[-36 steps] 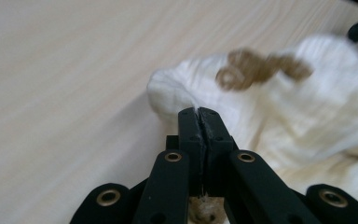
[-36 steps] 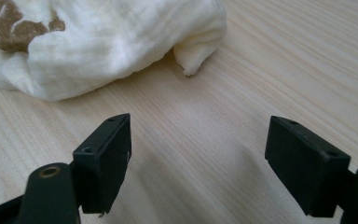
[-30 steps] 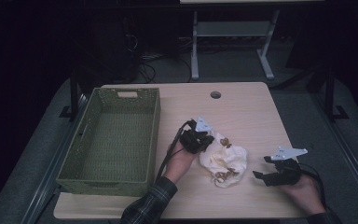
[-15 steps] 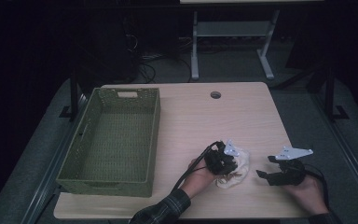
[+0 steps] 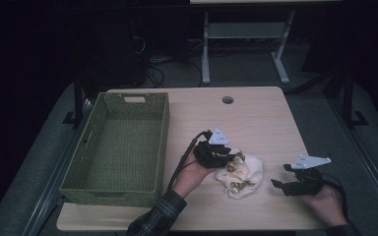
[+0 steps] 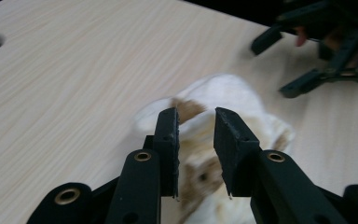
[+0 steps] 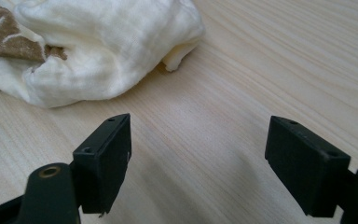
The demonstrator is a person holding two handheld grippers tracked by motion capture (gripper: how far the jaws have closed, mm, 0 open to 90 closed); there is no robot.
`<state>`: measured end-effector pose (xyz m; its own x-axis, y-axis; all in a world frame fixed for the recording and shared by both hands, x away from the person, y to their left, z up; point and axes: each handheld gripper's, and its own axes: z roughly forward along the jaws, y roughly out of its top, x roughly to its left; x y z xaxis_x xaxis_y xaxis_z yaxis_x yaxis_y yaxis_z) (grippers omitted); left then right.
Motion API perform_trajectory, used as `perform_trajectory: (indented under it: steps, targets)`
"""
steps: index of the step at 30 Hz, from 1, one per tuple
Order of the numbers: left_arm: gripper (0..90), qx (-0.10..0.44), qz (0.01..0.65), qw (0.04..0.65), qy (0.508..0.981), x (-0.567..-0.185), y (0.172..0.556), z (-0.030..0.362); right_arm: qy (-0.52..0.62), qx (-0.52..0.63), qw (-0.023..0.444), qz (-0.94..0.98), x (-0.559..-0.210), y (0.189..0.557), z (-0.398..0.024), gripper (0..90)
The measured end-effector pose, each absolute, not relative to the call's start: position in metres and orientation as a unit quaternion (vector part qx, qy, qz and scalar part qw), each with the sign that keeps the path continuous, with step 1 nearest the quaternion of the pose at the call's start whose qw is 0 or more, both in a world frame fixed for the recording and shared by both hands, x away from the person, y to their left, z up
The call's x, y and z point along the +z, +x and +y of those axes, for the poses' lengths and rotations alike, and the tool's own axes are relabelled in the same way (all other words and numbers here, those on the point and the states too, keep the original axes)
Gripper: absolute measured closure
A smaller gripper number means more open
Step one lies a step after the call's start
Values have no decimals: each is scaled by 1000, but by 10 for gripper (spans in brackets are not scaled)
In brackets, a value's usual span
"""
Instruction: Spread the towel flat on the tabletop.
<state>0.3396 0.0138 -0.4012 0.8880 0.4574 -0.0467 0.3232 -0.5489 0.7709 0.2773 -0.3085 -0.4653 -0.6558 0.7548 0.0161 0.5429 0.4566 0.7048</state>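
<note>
Fingers, left: both pads of my left gripper (image 6: pixel 196 149) stand a narrow gap apart and have just been parting; cream fabric shows in the gap, but nothing is pinched, so I read this as a release.
Fingers, right: my right gripper (image 7: pixel 198 158) has its pads spread wide over bare wood, holding nothing.
Cloth: the crumpled cream cloth with brown patches (image 5: pixel 240 173) lies bunched on the table (image 5: pixel 256 118), toward its near edge, right of the middle, between my two grippers.
What changed: a second ago my left gripper was clamped tight at the cloth's upper left; it swung across the bundle toward the near edge and is back at that side now, jaws loosened. The heap looks re-bunched and sits a little nearer the right gripper.
Meaning: I judge this a re-grip; a fresh bite comes next.
Left hand pose: forearm enters from the near edge, gripper (image 5: pixel 215 153) angled right, tips touching the cloth's left side.
Right hand pose: resting by the near right corner, gripper (image 5: pixel 295 183) pointing left at the cloth, apart from it.
Basket: the green woven basket (image 5: pixel 123 142) sits empty along the left edge.
</note>
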Motion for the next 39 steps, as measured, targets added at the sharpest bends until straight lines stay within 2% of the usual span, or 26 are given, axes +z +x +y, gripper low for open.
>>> perform_trajectory:
  steps: [3, 8, 12, 18, 20, 24, 27, 28, 29, 30, 31, 33, 39]
  targets:
    - [698, 72, 236, 403, 881, -414, 345, 15, 386, 348, 152, 841, -466, 277, -308, 224]
    - [690, 27, 249, 393, 885, -434, 352, 9, 386, 346, 152, 842, -466, 277, -308, 224]
    - [631, -9, 232, 394, 889, -442, 348, -5, 387, 344, 152, 842, -466, 277, -307, 224]
    - [574, -13, 194, 372, 907, -447, 341, -16, 388, 344, 153, 841, -466, 277, -307, 225]
    - [542, -10, 190, 377, 906, -447, 343, -18, 386, 342, 152, 843, -467, 277, -307, 225]
    - [535, -14, 187, 404, 896, -444, 350, -26, 381, 340, 154, 846, -467, 277, -306, 225]
    - [581, -11, 179, 404, 897, -445, 350, -30, 383, 340, 154, 845, -467, 277, -305, 228]
    - [667, -6, 172, 404, 898, -446, 350, -33, 382, 340, 154, 846, -467, 277, -306, 229]
    - [706, -6, 172, 404, 898, -446, 350, -33, 382, 340, 154, 846, -467, 277, -306, 229]
    - [706, -3, 169, 401, 900, -446, 350, -34, 381, 340, 155, 846, -466, 277, -306, 231]
    - [778, 0, 167, 400, 901, -446, 350, -34, 380, 341, 156, 845, -466, 277, -306, 233]
    - [841, 5, 167, 398, 902, -444, 348, -33, 382, 343, 156, 844, -465, 277, -307, 234]
    - [852, 29, 188, 390, 901, -424, 345, -17, 376, 347, 162, 844, -461, 280, -306, 237]
